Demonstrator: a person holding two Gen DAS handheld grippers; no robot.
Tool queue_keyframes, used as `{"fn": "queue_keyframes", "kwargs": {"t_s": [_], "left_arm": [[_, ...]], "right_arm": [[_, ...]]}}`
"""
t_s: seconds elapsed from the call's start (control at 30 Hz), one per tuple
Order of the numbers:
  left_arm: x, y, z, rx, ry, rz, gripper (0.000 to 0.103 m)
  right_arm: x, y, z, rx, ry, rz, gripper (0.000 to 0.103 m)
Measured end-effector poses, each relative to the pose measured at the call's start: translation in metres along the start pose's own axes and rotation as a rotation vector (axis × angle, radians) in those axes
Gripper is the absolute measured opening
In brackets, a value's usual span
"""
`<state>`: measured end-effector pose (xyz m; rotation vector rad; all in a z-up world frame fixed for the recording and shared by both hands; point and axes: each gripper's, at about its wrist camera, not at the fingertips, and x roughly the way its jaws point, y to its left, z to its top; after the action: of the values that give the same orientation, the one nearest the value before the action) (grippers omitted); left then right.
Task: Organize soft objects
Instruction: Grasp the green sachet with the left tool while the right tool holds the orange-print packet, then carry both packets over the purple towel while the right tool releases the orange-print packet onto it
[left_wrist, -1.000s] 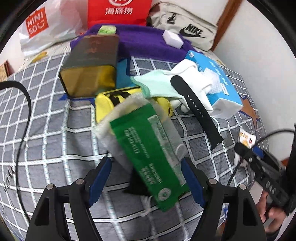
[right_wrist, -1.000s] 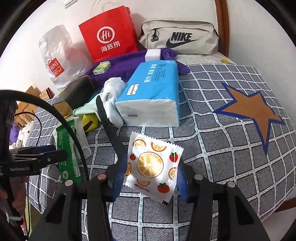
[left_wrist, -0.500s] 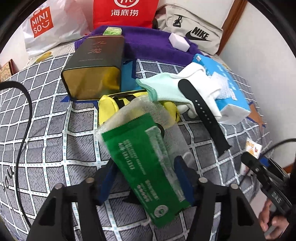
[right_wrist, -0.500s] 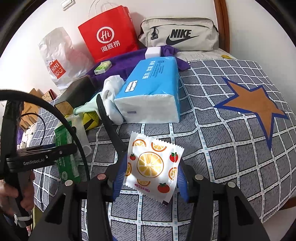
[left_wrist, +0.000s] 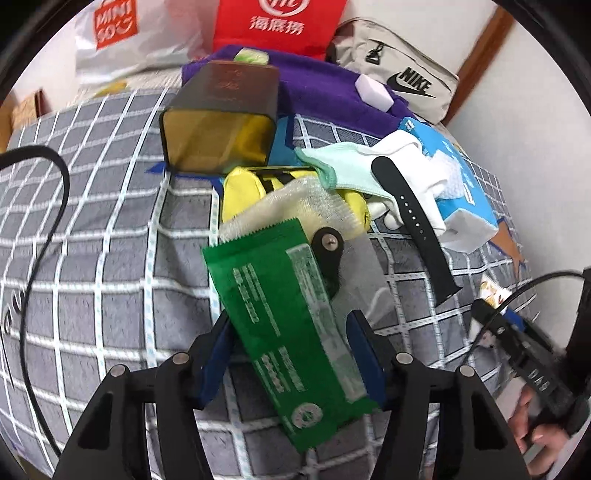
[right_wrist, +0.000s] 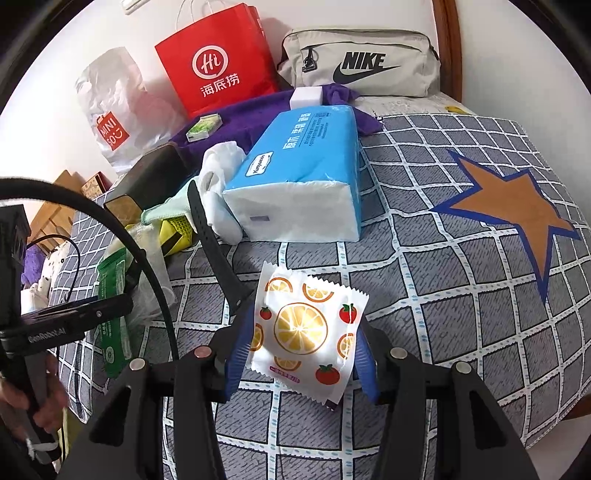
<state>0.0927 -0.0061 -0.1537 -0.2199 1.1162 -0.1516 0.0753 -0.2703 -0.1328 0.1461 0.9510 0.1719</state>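
Note:
My left gripper (left_wrist: 291, 354) is shut on a green packet (left_wrist: 280, 317) backed by a white mesh sleeve (left_wrist: 295, 203), held tilted above the checked bedspread (left_wrist: 92, 229). My right gripper (right_wrist: 301, 350) is shut on a white sachet with orange and tomato prints (right_wrist: 306, 328), held just above the bedspread (right_wrist: 443, 295). A blue tissue pack (right_wrist: 303, 173), white and mint gloves (left_wrist: 354, 166), a yellow pouch (left_wrist: 243, 188) and a black watch strap (left_wrist: 413, 221) lie heaped at mid-bed.
A dark open tin box (left_wrist: 221, 122) lies on its side behind the heap. A purple towel (right_wrist: 251, 114), red paper bag (right_wrist: 218, 59), Miniso bag (right_wrist: 110, 110) and Nike pouch (right_wrist: 362, 62) line the wall. An orange star patch (right_wrist: 509, 199) is at right.
My left gripper has closed on the green packet and lifted it a little, moving toward the heap. The right gripper holds the sachet almost still.

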Motion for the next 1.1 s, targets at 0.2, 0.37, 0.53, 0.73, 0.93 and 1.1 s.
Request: {"fn": "queue_keyframes", "kwargs": {"t_s": [0.2, 0.37, 0.53, 0.73, 0.93, 1.1], "left_arm": [[0.004, -0.005, -0.002, -0.028, 0.028, 0.044, 0.059], [0.005, -0.006, -0.002, -0.027, 0.01, 0.039, 0.055], [0.001, 0.003, 0.0, -0.014, 0.017, 0.002, 0.045], [-0.014, 0.018, 0.007, -0.014, -0.002, -0.03, 0.043], [-0.026, 0.029, 0.017, -0.015, -0.027, -0.02, 0.043], [-0.033, 0.041, 0.026, -0.032, -0.041, -0.016, 0.043]], "right_arm": [[0.0, 0.0, 0.0, 0.002, 0.0, 0.001, 0.052], [0.003, -0.003, 0.0, 0.011, 0.008, 0.005, 0.052], [0.002, -0.006, -0.002, 0.016, 0.005, 0.004, 0.052], [-0.001, -0.006, 0.0, 0.01, -0.004, -0.002, 0.052], [-0.007, -0.003, 0.006, -0.009, -0.013, -0.005, 0.052], [-0.015, 0.001, 0.017, -0.033, -0.023, 0.001, 0.052]]}}
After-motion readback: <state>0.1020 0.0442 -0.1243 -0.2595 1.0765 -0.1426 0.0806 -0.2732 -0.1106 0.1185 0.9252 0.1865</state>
